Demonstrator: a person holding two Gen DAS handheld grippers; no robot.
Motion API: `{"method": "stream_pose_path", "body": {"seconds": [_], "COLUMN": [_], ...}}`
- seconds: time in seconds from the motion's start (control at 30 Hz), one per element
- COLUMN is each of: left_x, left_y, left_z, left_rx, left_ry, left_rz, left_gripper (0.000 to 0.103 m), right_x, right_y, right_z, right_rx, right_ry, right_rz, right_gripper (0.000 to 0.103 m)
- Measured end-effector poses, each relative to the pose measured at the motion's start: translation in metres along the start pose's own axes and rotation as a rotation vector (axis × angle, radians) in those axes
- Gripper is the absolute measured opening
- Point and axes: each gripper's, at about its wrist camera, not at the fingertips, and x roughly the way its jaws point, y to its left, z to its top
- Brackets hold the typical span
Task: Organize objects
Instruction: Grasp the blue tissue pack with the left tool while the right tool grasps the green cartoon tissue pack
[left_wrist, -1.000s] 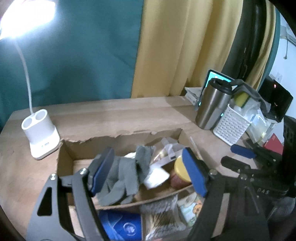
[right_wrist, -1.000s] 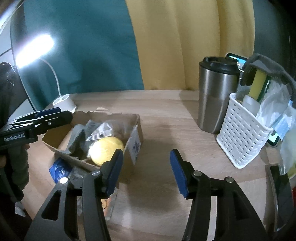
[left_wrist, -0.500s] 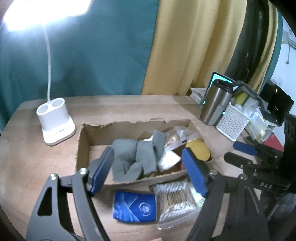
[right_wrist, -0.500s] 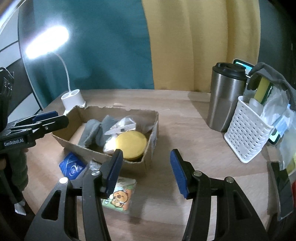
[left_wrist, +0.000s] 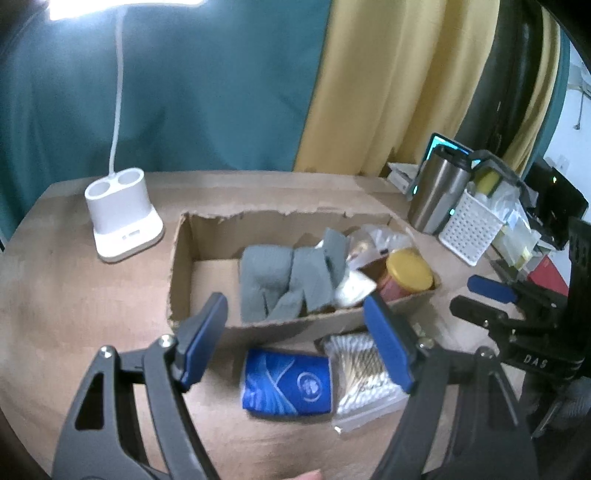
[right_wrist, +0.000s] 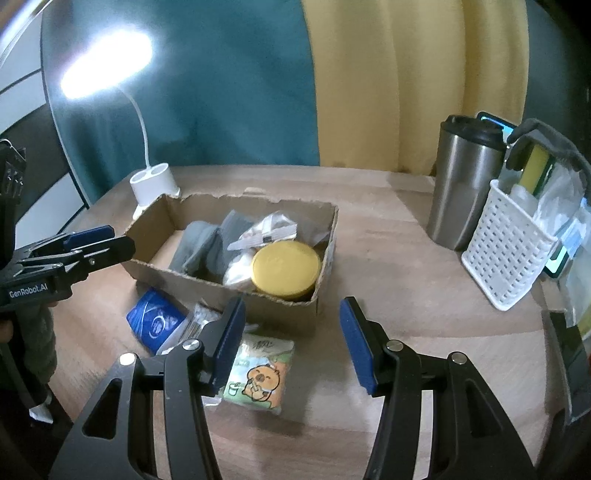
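The cardboard box (right_wrist: 236, 258) sat in the middle of the wooden table (right_wrist: 388, 258), already holding grey cloths (left_wrist: 284, 280), a clear plastic bag and a jar with a yellow lid (right_wrist: 286, 269). Three things lay outside the box, all against its near wall: a blue packet (left_wrist: 288, 384), a bag of cotton swabs (left_wrist: 362, 373) just right of it and touching it, and a tissue pack with a cartoon animal (right_wrist: 258, 373).

The left gripper (left_wrist: 295, 347) hung released, jaws wide and nothing between them, and the blue packet lay directly below and ahead of it, its long side running across the gap between the fingers. The right gripper (right_wrist: 291, 347) was also released and empty; the tissue pack lay under its left finger, off-centre from the gap. Judging by this, the left hand was nearer the blue packet and swabs, the right nearer the tissue pack, and each would probably need only to drop towards the box's near wall
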Motion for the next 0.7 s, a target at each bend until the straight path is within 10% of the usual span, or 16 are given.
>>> {"method": "stream_pose_path", "body": {"seconds": [0.23,0.7], "left_x": [0.005,0.027], "left_y": [0.009,0.013], "left_z": [-0.013,-0.039], "left_rx": [-0.026,-0.009], "left_ry": [0.016,0.096], "left_rz": [-0.012,0.016], "left_gripper": [0.094,0.094], "right_x": [0.007,0.025], "right_y": [0.006,0.014], "right_z": [-0.01,-0.023], "right_rx": [0.001,-0.004], "right_ry": [0.029,0.073], "right_rz": [0.005,0.021], "right_gripper": [0.056,0.071]}}
